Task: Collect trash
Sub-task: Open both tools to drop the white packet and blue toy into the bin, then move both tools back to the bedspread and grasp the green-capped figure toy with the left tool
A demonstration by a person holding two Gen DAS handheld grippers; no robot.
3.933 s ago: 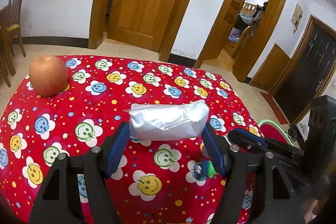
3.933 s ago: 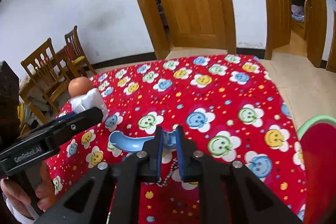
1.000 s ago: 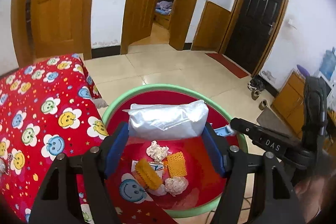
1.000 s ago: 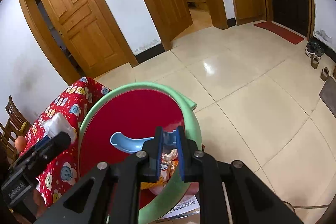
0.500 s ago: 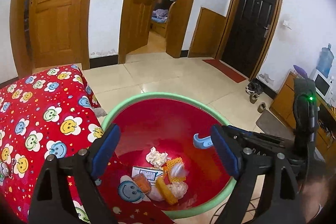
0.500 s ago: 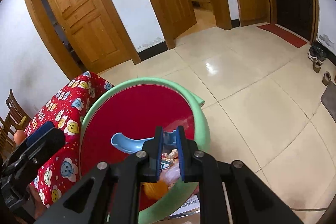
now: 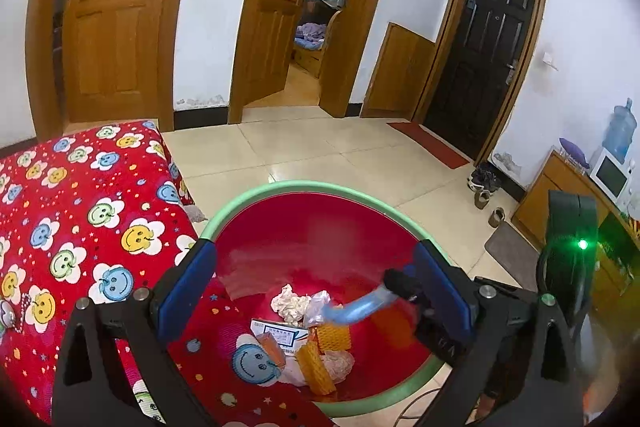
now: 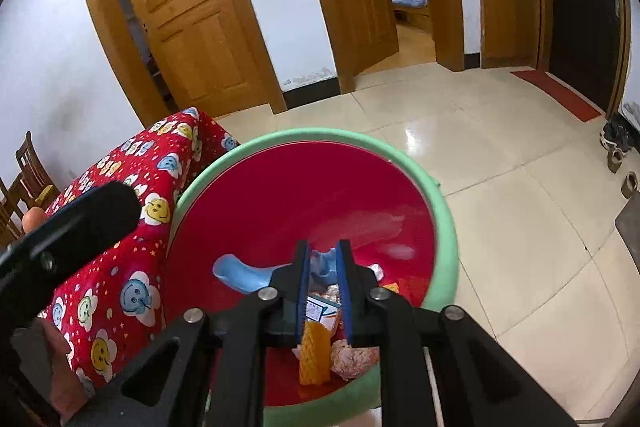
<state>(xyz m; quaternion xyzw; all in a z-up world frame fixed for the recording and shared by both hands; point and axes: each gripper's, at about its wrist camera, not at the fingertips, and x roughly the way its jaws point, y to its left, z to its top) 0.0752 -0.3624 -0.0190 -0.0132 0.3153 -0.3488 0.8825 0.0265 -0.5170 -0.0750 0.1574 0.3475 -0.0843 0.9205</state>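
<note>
The clear plastic bag [image 7: 318, 305] has dropped from the left gripper [image 7: 316, 291] — jaws now wide, empty — into the green-rimmed red basin [image 7: 304, 187]. The right gripper [image 8: 323, 259] pinches a curved blue plastic piece [image 8: 240, 273] above it.

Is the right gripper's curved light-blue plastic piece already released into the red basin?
No, the right gripper is shut on the curved light-blue plastic piece above the red basin.

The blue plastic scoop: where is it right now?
Both views: the blue plastic scoop is clamped in the right gripper, above the litter in the red basin.
</note>
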